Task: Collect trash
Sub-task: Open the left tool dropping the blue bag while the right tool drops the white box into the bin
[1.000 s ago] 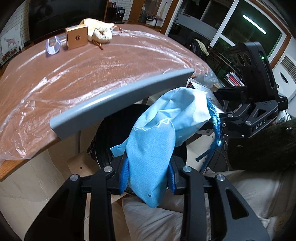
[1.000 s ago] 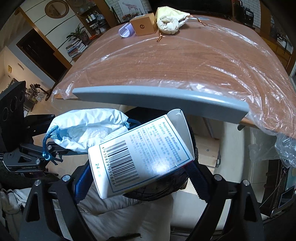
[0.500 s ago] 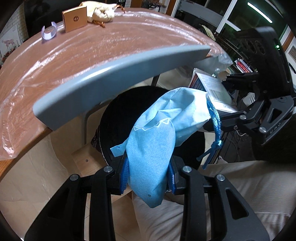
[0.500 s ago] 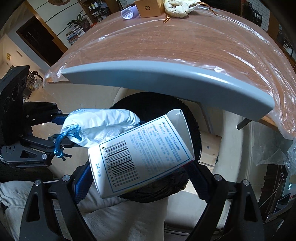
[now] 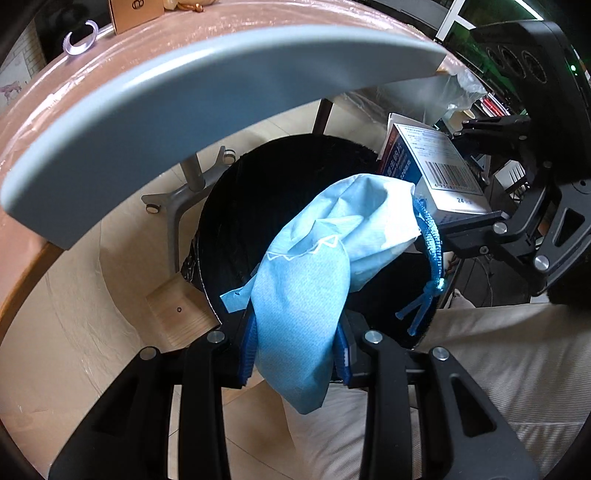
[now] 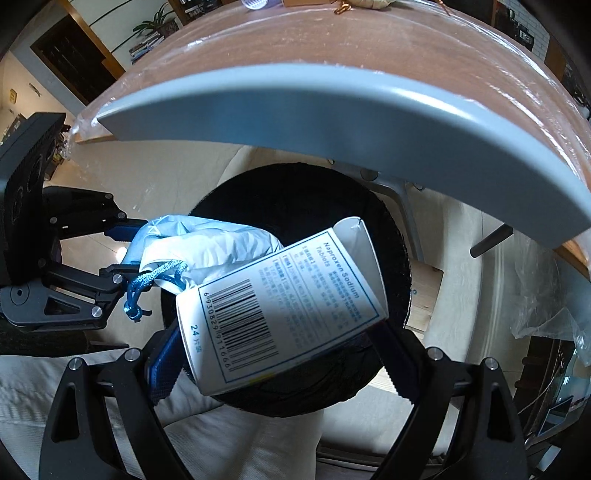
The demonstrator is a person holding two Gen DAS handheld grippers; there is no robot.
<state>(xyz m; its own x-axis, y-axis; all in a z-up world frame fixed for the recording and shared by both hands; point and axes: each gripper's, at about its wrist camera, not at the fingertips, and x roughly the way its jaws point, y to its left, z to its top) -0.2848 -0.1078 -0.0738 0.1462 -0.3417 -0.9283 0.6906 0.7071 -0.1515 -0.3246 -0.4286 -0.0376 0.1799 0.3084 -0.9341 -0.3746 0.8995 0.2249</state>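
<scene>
My left gripper [image 5: 297, 341] is shut on a light blue drawstring pouch [image 5: 314, 273] and holds it over the open mouth of a round black bin [image 5: 273, 184]. My right gripper [image 6: 277, 354] is shut on a white tablet box [image 6: 280, 306] with a barcode, also above the bin [image 6: 303, 199]. The box [image 5: 436, 173] and the right gripper show at the right of the left wrist view. The pouch [image 6: 207, 251] and the left gripper show at the left of the right wrist view. Pouch and box nearly touch.
A grey chair back [image 5: 207, 96] arches just beyond the bin, with chair legs on castors [image 5: 173, 199] under it. Behind it is a plastic-covered wooden table [image 6: 369, 40] with a small brown box [image 5: 135, 13] and a clear clip [image 5: 79, 44]. A pale cushion [image 5: 498, 354] lies below the grippers.
Both grippers have moved forward and down with their loads, from in front of the chair back to directly over the bin's mouth. The bin now fills the middle of both views.
</scene>
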